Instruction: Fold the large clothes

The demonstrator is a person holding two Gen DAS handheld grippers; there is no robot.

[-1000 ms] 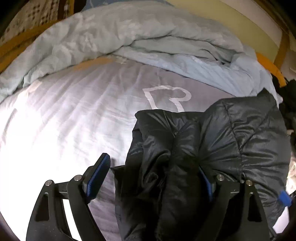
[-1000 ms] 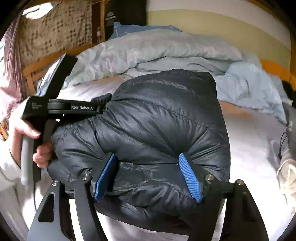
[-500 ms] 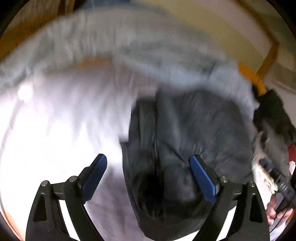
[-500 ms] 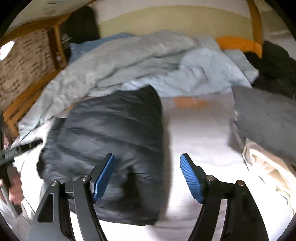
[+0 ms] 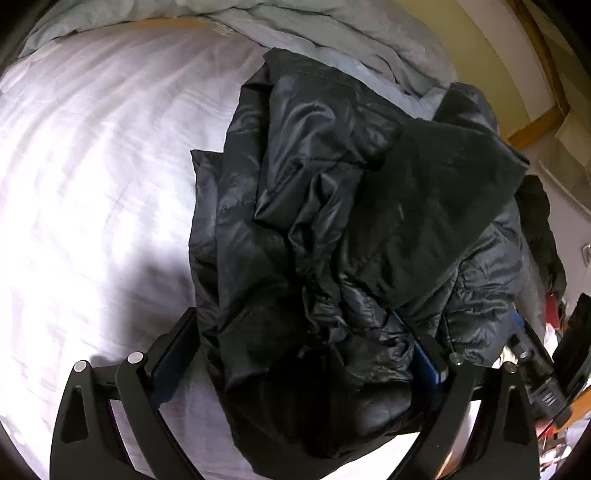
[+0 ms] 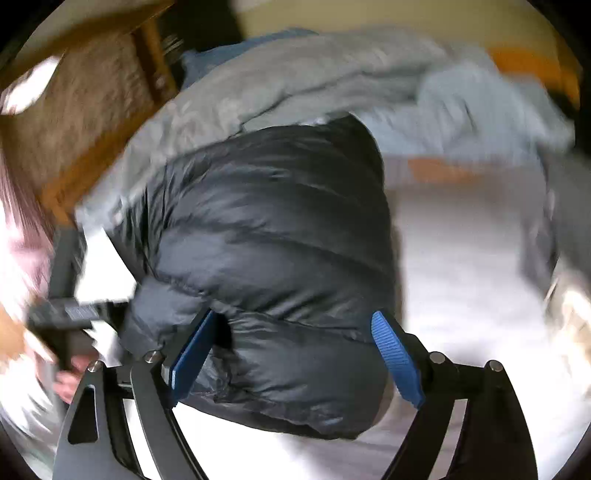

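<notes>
A black puffer jacket (image 5: 332, 229) lies bunched in a thick fold on the white bed sheet (image 5: 92, 166). In the left wrist view my left gripper (image 5: 299, 354) has its jaws wide apart around the jacket's near end, which fills the gap and hides much of the blue pads. In the right wrist view the jacket (image 6: 273, 251) is a rounded quilted bundle. My right gripper (image 6: 295, 354) is open, its blue pads (image 6: 395, 354) on either side of the bundle's near edge.
A crumpled light blue duvet (image 5: 332, 29) lies along the far side of the bed, also in the right wrist view (image 6: 314, 77). A wooden bed frame (image 6: 92, 122) is at the left. Dark clothes (image 5: 539, 229) lie to the right.
Both grippers pulled back from the jacket half a second ago, then moved in on it again. The jacket now fills the gap between each pair of jaws. The right wrist view is blurred by motion.
</notes>
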